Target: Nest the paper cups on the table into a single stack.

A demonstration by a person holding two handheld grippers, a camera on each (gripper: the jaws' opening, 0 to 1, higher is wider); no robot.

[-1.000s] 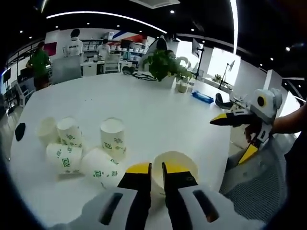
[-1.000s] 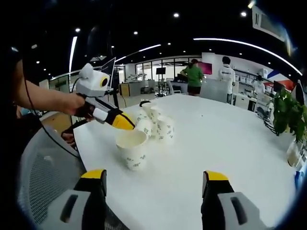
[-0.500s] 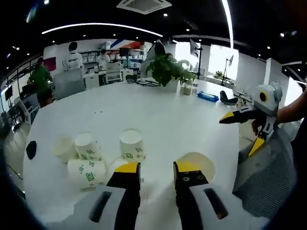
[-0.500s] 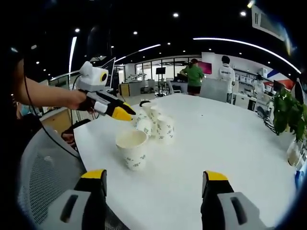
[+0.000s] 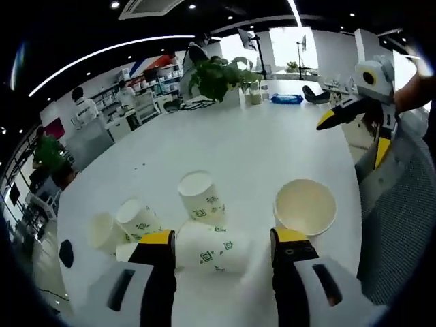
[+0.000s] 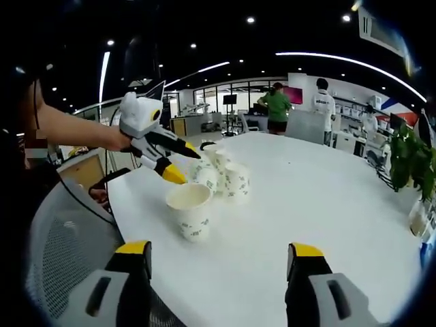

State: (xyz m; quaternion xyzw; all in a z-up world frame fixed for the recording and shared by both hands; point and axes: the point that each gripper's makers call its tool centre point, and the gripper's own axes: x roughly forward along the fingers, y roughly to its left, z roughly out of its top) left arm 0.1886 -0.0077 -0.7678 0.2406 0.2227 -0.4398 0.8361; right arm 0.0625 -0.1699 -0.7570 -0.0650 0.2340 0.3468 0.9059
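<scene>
Left claw now spread over lying printed paper cup, right claw spread, upright cup

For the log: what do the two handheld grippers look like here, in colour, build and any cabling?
Both match. The left gripper has light grey fingers capped with yellow pads, each with a dark slot. The right gripper looks the same. Seen from the side in the right gripper view, the left one is white-bodied with black-and-yellow fingers. A thin dark cable runs along the bare forearm.
</scene>
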